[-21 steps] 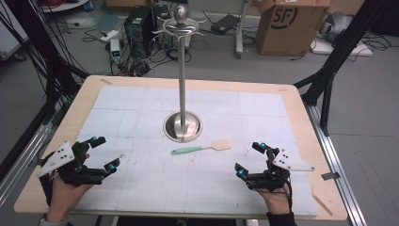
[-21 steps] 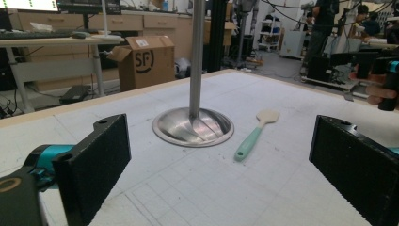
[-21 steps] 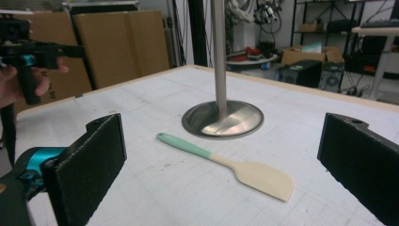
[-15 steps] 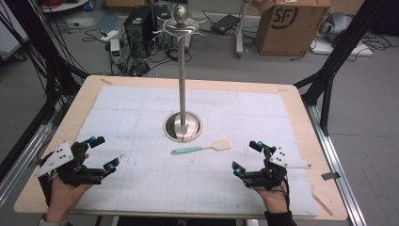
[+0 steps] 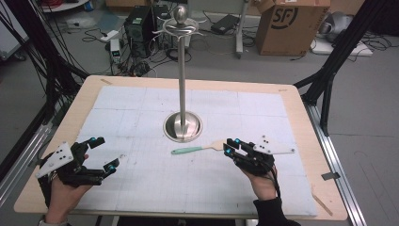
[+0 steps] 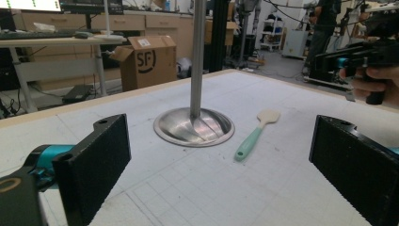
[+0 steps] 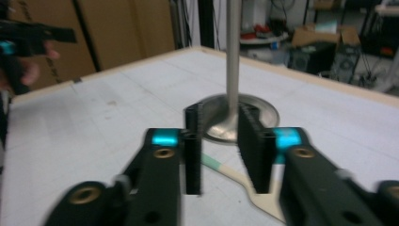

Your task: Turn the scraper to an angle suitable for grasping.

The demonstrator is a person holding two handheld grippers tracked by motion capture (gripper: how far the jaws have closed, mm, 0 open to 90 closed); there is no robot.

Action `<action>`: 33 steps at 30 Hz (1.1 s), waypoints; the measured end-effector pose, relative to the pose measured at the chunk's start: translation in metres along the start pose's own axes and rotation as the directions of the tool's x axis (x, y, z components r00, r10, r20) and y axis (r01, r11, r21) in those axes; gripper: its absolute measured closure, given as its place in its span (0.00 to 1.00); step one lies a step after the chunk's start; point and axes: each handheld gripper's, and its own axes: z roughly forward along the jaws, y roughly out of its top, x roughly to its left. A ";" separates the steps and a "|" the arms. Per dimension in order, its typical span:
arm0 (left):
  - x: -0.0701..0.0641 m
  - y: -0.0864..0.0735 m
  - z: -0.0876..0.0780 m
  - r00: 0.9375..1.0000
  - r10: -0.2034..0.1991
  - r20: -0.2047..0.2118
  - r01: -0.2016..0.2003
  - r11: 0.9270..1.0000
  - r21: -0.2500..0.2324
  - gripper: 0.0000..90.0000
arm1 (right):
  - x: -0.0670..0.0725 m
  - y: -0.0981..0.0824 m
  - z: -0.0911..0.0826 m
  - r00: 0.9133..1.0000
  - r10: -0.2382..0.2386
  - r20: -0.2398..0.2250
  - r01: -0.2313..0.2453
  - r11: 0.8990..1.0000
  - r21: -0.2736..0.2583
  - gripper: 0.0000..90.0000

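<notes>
- Now the right gripper hangs over the pale head of the spatula, its jaws close together with a small gap, squeezing nothing.
- The spatula lies flat on the table, just beside the metal stand.
- The left gripper rests far off, jaws wide apart.

A pale wooden surface is carrying a white gridded mat that is covering nearly all of it, leaving bare wood showing as a border. On the mat, near the centre, a steel stand is sitting on its round base. Just beside it, at about five o'clock, a spatula is lying flat, mint handle pointing to nine o'clock.
</notes>
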 end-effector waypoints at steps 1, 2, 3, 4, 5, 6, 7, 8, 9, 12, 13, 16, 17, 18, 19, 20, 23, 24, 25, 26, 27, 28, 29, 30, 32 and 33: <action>0.000 0.000 0.000 1.000 0.000 0.001 0.000 1.000 0.003 0.07 | 0.000 0.000 0.000 1.000 0.000 0.000 0.000 1.000 0.000 0.90; 0.000 0.000 0.000 1.000 0.002 0.003 -0.003 1.000 0.004 0.07 | 0.000 0.002 0.008 1.000 -0.028 0.009 0.028 0.999 0.038 0.99; 0.000 0.000 0.000 1.000 0.003 0.003 -0.003 1.000 0.002 0.07 | 0.000 0.003 0.013 0.999 -0.035 0.011 0.035 0.998 0.051 0.99; 0.000 0.000 0.000 1.000 0.003 0.003 -0.003 1.000 0.002 0.07 | 0.000 0.003 0.013 0.999 -0.035 0.011 0.035 0.998 0.051 0.99; 0.000 0.000 0.000 1.000 0.002 0.002 -0.002 1.000 -0.002 0.07 | -0.001 0.003 0.021 0.999 -0.044 0.000 0.044 0.996 0.081 0.99; 0.000 0.000 0.001 1.000 0.001 0.002 -0.001 1.000 -0.003 0.07 | -0.002 0.003 0.023 0.999 -0.055 0.000 0.054 0.995 0.088 1.00; 0.000 0.000 0.001 1.000 0.003 0.003 -0.003 1.000 0.001 0.07 | -0.003 0.003 0.027 0.999 -0.054 0.001 0.053 0.993 0.101 1.00; 0.000 0.000 0.001 1.000 0.001 0.004 -0.001 1.000 0.003 0.07 | -0.004 0.003 0.030 0.999 -0.054 0.001 0.053 0.993 0.106 1.00; 0.000 0.000 0.001 1.000 0.001 0.004 -0.001 1.000 0.003 0.07 | -0.005 0.003 0.033 0.999 -0.049 0.007 0.048 0.993 0.112 1.00; 0.000 0.000 0.003 1.000 0.000 0.008 0.000 1.000 0.003 0.07 | -0.011 0.002 0.040 1.000 -0.022 0.021 0.019 0.992 0.125 1.00; 0.000 0.000 0.004 1.000 0.002 0.010 -0.002 1.000 0.001 0.07 | -0.011 0.002 0.040 1.000 -0.022 0.021 0.019 0.992 0.125 1.00; 0.000 0.000 0.007 1.000 0.002 0.017 -0.003 1.000 0.004 0.07 | -0.016 0.001 0.048 0.999 -0.009 0.041 0.002 0.987 0.162 1.00; 0.000 0.000 0.008 1.000 0.003 0.016 -0.003 1.000 0.006 0.07 | -0.019 -0.001 0.053 0.999 -0.002 0.045 -0.006 0.982 0.189 1.00; -0.001 0.000 0.009 1.000 0.000 0.017 0.000 1.000 0.006 0.07 | -0.020 -0.002 0.056 0.999 0.004 0.046 -0.013 0.979 0.204 1.00; -0.001 0.000 0.010 1.000 0.002 0.019 -0.002 1.000 0.008 0.07 | -0.020 -0.002 0.056 0.999 0.004 0.046 -0.013 0.979 0.204 1.00; -0.001 0.000 0.011 1.000 0.000 0.021 0.000 1.000 0.008 0.07 | -0.021 -0.003 0.059 0.999 0.007 0.048 -0.018 0.976 0.217 1.00; -0.001 0.000 0.013 1.000 0.005 0.024 -0.005 1.000 0.008 0.07 | -0.024 -0.005 0.067 0.999 0.010 0.042 -0.020 0.969 0.248 1.00; -0.002 0.001 0.014 1.000 0.004 0.024 -0.004 1.000 0.006 0.07 | -0.026 -0.006 0.073 0.999 0.014 0.042 -0.025 0.961 0.277 1.00; -0.002 0.001 0.015 1.000 0.003 0.026 -0.003 1.000 0.005 0.07 | -0.028 -0.007 0.077 0.999 0.011 0.040 -0.022 0.956 0.291 1.00; -0.002 0.001 0.015 1.000 0.005 0.027 -0.005 1.000 0.005 0.07 | -0.029 -0.007 0.080 0.999 0.015 0.037 -0.026 0.952 0.305 1.00; -0.002 0.001 0.016 1.000 0.005 0.028 -0.005 1.000 0.006 0.07 | -0.029 -0.007 0.080 0.999 0.015 0.037 -0.026 0.952 0.305 1.00; -0.002 0.001 0.017 1.000 0.004 0.027 -0.005 1.000 0.012 0.07 | -0.031 -0.007 0.086 0.999 0.034 0.030 -0.042 0.943 0.331 1.00; -0.002 0.000 0.018 1.000 0.005 0.024 -0.005 1.000 0.020 0.07 | -0.032 -0.007 0.089 0.999 0.033 0.031 -0.042 0.940 0.339 1.00; -0.002 0.000 0.018 1.000 0.005 0.024 -0.005 1.000 0.020 0.07 | -0.032 -0.007 0.089 0.999 0.033 0.031 -0.042 0.940 0.339 1.00; -0.003 0.000 0.018 1.000 0.007 0.024 -0.007 1.000 0.022 0.07 | -0.034 -0.009 0.099 0.999 0.027 0.033 -0.037 0.927 0.374 1.00; -0.003 0.000 0.018 1.000 0.007 0.024 -0.007 1.000 0.019 0.07 | -0.035 -0.011 0.102 0.999 0.020 0.039 -0.033 0.922 0.386 1.00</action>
